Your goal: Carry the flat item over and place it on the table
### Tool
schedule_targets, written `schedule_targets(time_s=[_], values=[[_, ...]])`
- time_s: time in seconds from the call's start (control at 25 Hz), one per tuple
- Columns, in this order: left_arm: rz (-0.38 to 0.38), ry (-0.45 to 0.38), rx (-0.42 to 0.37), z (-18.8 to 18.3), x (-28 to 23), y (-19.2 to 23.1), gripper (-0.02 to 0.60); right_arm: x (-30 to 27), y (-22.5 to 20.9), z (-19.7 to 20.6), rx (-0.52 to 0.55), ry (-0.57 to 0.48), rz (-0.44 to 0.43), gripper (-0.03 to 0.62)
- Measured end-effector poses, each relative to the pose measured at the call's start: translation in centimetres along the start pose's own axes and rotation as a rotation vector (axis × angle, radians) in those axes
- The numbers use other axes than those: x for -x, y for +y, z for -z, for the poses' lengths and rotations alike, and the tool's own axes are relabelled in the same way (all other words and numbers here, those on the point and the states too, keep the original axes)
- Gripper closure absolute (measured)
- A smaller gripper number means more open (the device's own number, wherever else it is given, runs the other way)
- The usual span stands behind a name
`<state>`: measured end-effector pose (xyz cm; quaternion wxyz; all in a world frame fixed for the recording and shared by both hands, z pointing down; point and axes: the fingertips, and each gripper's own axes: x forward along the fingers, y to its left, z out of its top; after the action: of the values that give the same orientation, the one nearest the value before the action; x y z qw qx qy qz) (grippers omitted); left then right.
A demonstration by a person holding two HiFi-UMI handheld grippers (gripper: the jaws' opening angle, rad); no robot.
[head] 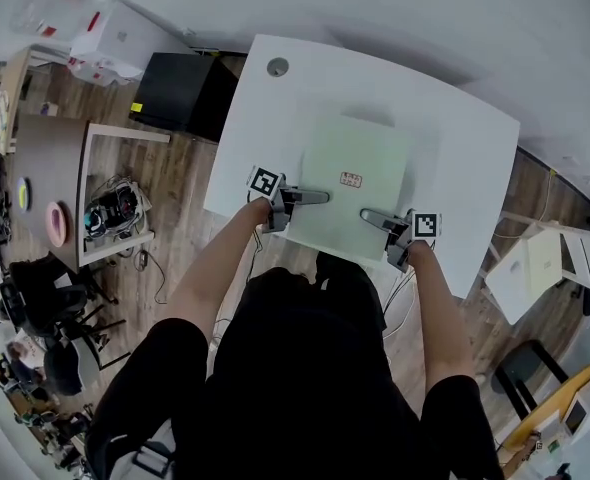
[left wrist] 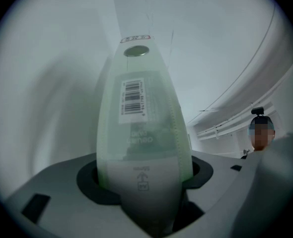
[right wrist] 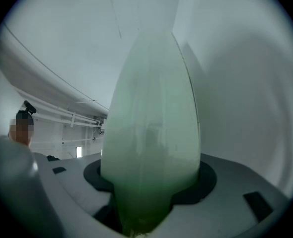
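Observation:
A pale green, see-through flat mat [head: 355,183] with a small red-and-white label lies over the near part of the white table [head: 455,148], its near edge at the table's front edge. My left gripper [head: 310,197] reaches over the mat's near left side and my right gripper [head: 373,214] over its near right side. In the left gripper view the mat [left wrist: 141,133], with a barcode label, runs down into the jaw throat. The right gripper view shows the mat [right wrist: 154,133] the same way, with the jaws standing wide. No pads show in either view, so I cannot tell whether the left jaws grip.
A grey grommet hole [head: 277,67] sits at the table's far left. Left of the table are a black box [head: 180,90] and a brown desk [head: 45,158] with a pink disc [head: 57,223]. A small white stand [head: 540,263] is at the right. A person [left wrist: 260,133] stands far off.

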<state>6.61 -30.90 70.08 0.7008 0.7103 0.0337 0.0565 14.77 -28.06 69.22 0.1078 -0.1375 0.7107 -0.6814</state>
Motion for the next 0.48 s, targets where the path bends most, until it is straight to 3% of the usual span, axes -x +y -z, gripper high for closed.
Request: schedule_targets(time_s=[0.12,0.32,0.48], values=[[-0.007,-0.001,0.029,-0.8,-0.5,0.3,0.264,0.3,-0.4,-0.9,-0.022,-0.002,0.004,0.303],[-0.034,0.003,0.040,-2.8,-1.1,1.0,0.264,0.7,-1.4,-3.3,0.057,0.004,0.026,0.303],[-0.023,0.002,0.048,-3.9,-1.2,0.8,0.264,0.6,-2.2,-4.1,0.029,0.004,0.057,0.303]])
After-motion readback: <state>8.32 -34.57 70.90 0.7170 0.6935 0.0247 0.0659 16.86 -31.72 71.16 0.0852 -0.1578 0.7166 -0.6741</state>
